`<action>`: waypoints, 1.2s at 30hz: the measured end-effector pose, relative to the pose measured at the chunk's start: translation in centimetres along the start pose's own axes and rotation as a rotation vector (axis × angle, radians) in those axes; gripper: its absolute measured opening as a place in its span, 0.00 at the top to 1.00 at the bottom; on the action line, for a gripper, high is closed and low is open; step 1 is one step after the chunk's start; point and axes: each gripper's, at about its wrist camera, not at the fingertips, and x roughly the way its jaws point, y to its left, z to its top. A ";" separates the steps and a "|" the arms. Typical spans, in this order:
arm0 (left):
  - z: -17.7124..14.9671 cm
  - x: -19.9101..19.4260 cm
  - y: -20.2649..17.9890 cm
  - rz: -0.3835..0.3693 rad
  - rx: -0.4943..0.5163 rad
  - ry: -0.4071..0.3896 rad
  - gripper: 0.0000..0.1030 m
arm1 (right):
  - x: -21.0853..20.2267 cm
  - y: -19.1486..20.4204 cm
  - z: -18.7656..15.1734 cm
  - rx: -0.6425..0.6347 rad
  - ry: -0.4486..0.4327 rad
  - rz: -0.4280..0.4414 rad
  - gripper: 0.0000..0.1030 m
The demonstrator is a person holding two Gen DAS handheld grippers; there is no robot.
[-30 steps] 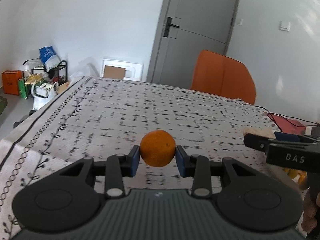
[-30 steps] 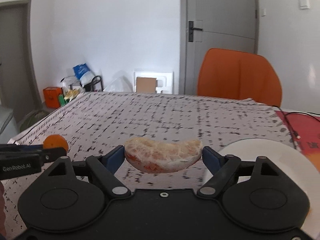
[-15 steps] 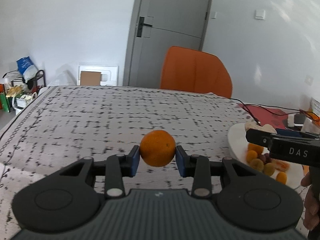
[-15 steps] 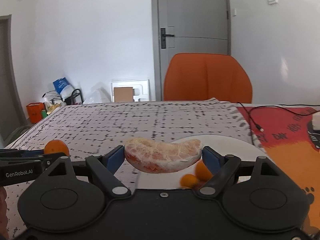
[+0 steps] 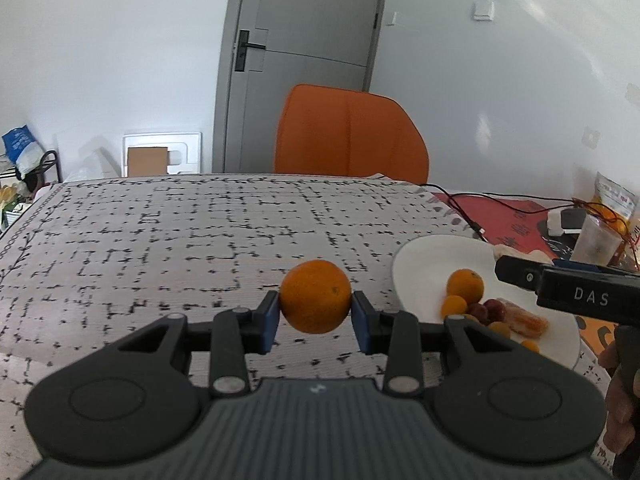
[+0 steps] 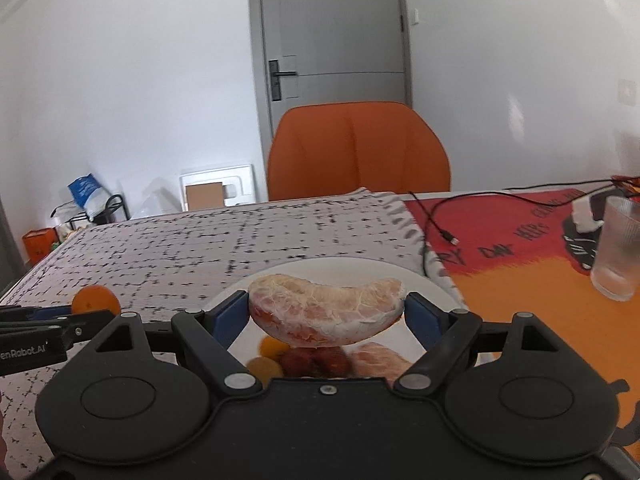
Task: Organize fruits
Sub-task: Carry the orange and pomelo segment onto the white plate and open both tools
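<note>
My left gripper (image 5: 315, 314) is shut on a round orange (image 5: 316, 297), held above the patterned tablecloth just left of a white plate (image 5: 424, 258). The plate holds small oranges (image 5: 464, 285), red grapes (image 5: 486, 309) and a peeled segment (image 5: 524, 318). My right gripper (image 6: 326, 314) is shut on a large peeled pomelo segment (image 6: 326, 310), held over the plate (image 6: 340, 270), above the fruit lying there. The left gripper with its orange (image 6: 96, 299) shows at the left of the right wrist view.
An orange chair (image 5: 350, 136) stands behind the table. To the right lie a red and orange mat (image 6: 532, 264), a black cable (image 6: 436, 220), a glass tumbler (image 6: 618, 254) and small packets (image 5: 612, 200). Boxes and bags stand on the floor at far left (image 6: 84, 200).
Both grippers have swung right toward the plate. The plate and its fruit have come into view, and the pomelo segment now hangs over the plate. Both grips are unchanged.
</note>
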 end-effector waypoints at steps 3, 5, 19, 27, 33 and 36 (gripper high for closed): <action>0.1 0.3 -0.7 -0.007 0.013 0.005 0.64 | -0.1 -1.1 -0.2 0.021 -0.002 -0.011 0.21; 0.2 0.6 -1.3 -0.010 0.022 0.007 0.64 | -0.2 -1.7 -0.4 0.033 -0.003 -0.015 0.21; 0.1 2.3 -4.2 -0.038 0.059 0.019 0.64 | 1.0 -5.0 -0.5 0.086 -0.001 -0.042 0.21; 0.4 2.9 -4.8 -0.049 0.067 0.019 0.64 | 1.5 -4.3 0.2 0.056 -0.025 -0.010 0.15; 0.5 3.2 -5.3 -0.065 0.076 0.022 0.64 | 0.4 -4.3 -0.6 0.062 -0.008 -0.001 0.15; 0.6 3.2 -5.7 -0.083 0.076 0.023 0.64 | -0.3 -4.4 -1.1 0.076 -0.002 -0.003 0.14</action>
